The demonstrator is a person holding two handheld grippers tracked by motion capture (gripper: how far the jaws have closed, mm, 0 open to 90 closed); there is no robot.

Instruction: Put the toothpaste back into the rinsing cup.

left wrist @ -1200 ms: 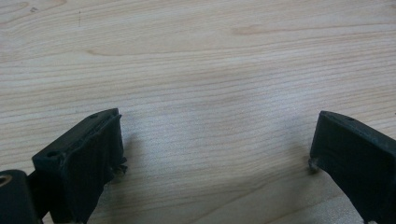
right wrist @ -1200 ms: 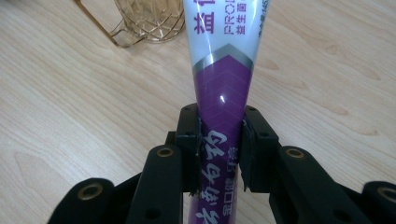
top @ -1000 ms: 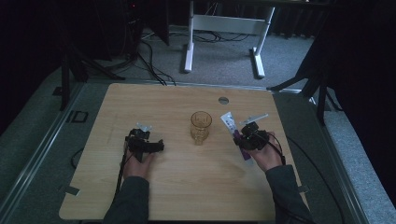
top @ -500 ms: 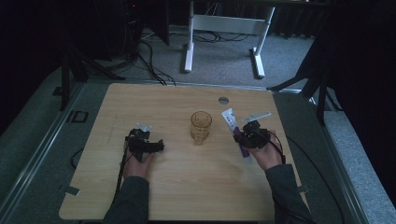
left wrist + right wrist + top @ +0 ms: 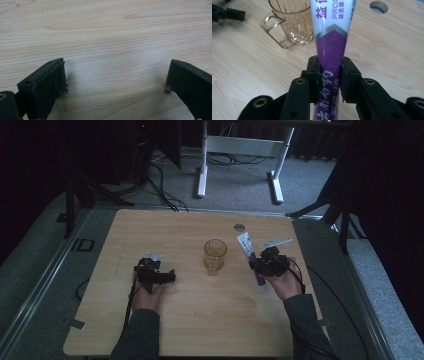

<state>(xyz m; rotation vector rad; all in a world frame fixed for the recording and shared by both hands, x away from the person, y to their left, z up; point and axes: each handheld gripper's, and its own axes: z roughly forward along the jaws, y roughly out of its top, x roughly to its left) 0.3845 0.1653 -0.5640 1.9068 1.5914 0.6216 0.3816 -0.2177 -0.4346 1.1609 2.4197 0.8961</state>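
Toothpaste tube [image 5: 331, 45], white at the far end and purple toward the near end, sits clamped between the two black jaws of the right gripper [image 5: 329, 80]. Pads press on both sides of the purple part; Chinese lettering runs along the tube between them. In the high view the tube [image 5: 248, 251] lies at the right of the table, angled away from the person, white end pointing toward the far edge, purple end at the right gripper [image 5: 265, 265]. Whether the tube rests on the wood or is lifted slightly off it cannot be told from these angles.

Amber glass mug [image 5: 290, 25] stands upright just left of the tube in the right gripper view, handle turned toward the camera, cut pattern on its wall. From above, the mug [image 5: 215, 256] is near the table's middle, close to the tube but apart from it.

Left gripper [image 5: 115, 80] hovers low over bare wood, jaws spread wide with nothing between them. In the high view it [image 5: 152, 272] is left of the mug, well apart from it.

Round cable hole [image 5: 239, 227] in the wooden table [image 5: 200, 320] lies beyond the tube's white end. White desk frame [image 5: 239, 150] stands on grey carpet behind the table.
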